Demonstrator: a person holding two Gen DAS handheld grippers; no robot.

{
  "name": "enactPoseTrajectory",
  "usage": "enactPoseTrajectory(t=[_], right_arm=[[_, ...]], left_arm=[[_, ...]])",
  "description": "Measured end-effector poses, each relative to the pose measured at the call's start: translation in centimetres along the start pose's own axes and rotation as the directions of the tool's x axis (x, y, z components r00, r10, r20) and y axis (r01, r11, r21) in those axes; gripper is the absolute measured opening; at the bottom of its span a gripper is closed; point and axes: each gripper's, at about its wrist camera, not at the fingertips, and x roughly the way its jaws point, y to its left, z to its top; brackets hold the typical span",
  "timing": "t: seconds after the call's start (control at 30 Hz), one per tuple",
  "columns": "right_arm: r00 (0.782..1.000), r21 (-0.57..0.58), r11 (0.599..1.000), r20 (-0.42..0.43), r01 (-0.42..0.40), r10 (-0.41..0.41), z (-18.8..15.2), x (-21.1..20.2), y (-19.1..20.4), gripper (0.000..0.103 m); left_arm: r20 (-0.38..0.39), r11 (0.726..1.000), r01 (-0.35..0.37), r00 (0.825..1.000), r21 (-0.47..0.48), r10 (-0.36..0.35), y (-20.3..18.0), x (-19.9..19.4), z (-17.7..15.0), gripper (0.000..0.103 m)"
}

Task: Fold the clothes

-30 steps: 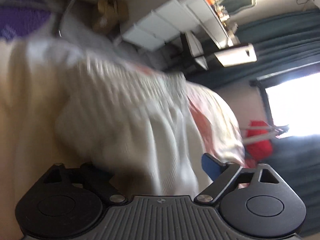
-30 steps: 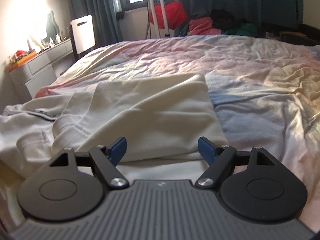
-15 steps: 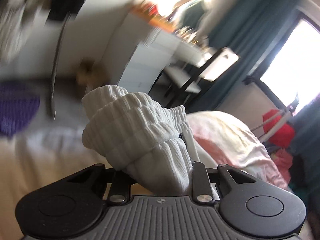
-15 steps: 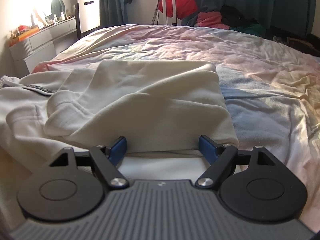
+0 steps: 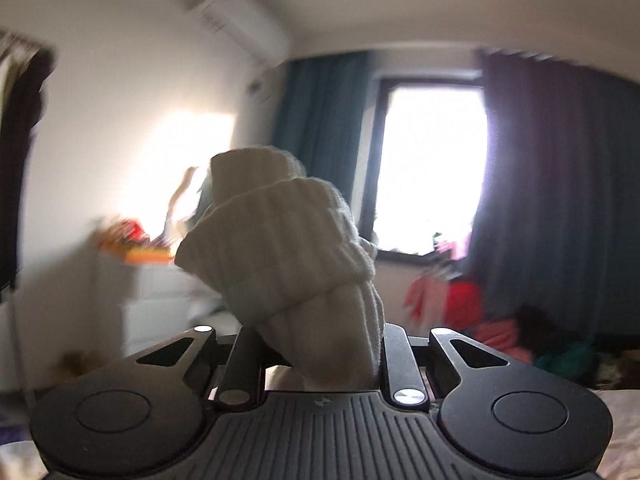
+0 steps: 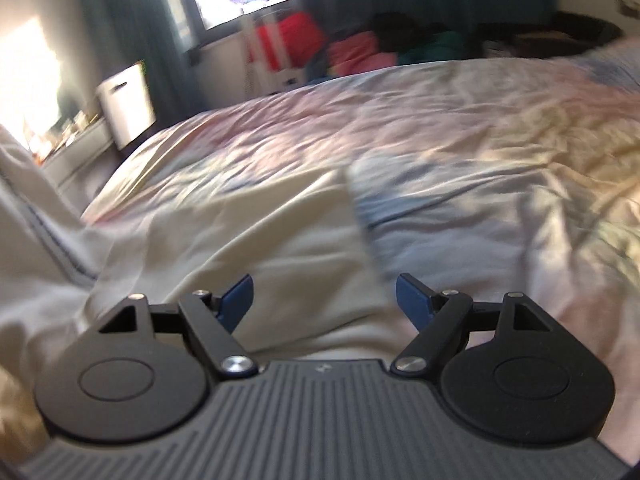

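Observation:
A cream sweatshirt [image 6: 248,240] lies spread and partly folded on the bed [image 6: 460,132]. Its ribbed cuff [image 5: 288,256] stands bunched up in the left wrist view, and my left gripper [image 5: 316,344] is shut on it, raised high and facing the room's window. At the left edge of the right wrist view, more cream cloth [image 6: 32,216] with a dark stripe rises upward. My right gripper [image 6: 325,292] hovers open just above the near edge of the sweatshirt, with nothing between its blue fingers [image 6: 240,294].
A pastel crumpled bedsheet covers the bed to the right. A white dresser [image 5: 156,304] and a white chair [image 6: 128,106] stand at the left wall. Teal curtains [image 5: 320,132] flank a bright window [image 5: 432,168]. Red and pink clothes [image 6: 356,50] are piled beyond the bed.
My left gripper closed on the ribbed cuff and swung it up from the bed, so it now faces the window. The right gripper stayed open and drew back and tilted over the sweatshirt's edge.

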Motion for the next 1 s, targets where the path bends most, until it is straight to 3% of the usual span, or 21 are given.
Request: enactPoseTrajectory(t=[0.1,0.2,0.3,0.43,0.53,0.63,0.7,0.77,0.87,0.9,1.0], right_arm=[[0.997,0.079,0.994,0.029,0.069,-0.072,1.0,-0.1,-2.5,0.080],[0.990,0.183,0.977,0.069,0.111,-0.125,1.7,-0.4,-5.0,0.080],[0.979,0.268,0.953,0.105,0.142,-0.175,2.0,-0.9,-7.2,0.080],[0.972,0.380,0.915,0.126,0.136,-0.197,2.1,-1.1,-9.8,0.081],[0.982,0.441,0.896,0.137,0.056,-0.129,1.8,-0.8,-10.9,0.082],[0.988,0.471,0.882,0.146,-0.027,-0.047,1.7,0.0,-11.2,0.082],[0.989,0.498,0.864,0.150,-0.079,0.004,1.7,0.5,-11.3,0.082],[0.985,0.538,0.831,0.163,-0.140,0.061,1.6,1.0,-11.6,0.082],[0.974,0.572,0.796,0.201,-0.200,0.101,1.4,0.8,-11.9,0.083],[0.970,0.581,0.783,0.215,-0.220,0.112,1.3,0.8,-12.0,0.083],[0.956,0.576,0.768,0.246,-0.279,0.162,1.1,0.5,-11.7,0.083]], left_arm=[[0.078,0.992,0.075,0.993,0.101,-0.083,-7.7,-1.5,-2.2,0.020],[0.118,0.955,0.146,0.976,0.259,-0.182,-15.1,-2.9,-6.3,0.020],[0.064,0.865,0.249,0.950,0.435,-0.306,-21.2,-3.3,-12.3,0.020],[-0.161,0.703,0.438,0.890,0.561,-0.427,-25.1,-3.4,-19.5,0.020],[-0.263,0.612,0.504,0.857,0.610,-0.444,-26.3,-2.7,-22.2,0.021],[-0.338,0.577,0.555,0.829,0.600,-0.446,-26.4,-1.5,-21.8,0.038],[-0.463,0.556,0.644,0.764,0.525,-0.448,-26.0,0.0,-20.7,0.059],[-0.559,0.540,0.718,0.689,0.439,-0.462,-24.9,1.3,-19.4,0.073],[-0.605,0.514,0.755,0.645,0.407,-0.468,-22.3,1.6,-17.7,0.084],[-0.616,0.501,0.760,0.640,0.415,-0.459,-21.8,1.3,-17.2,0.084],[-0.620,0.462,0.744,0.663,0.483,-0.420,-18.9,0.9,-16.8,0.086]])
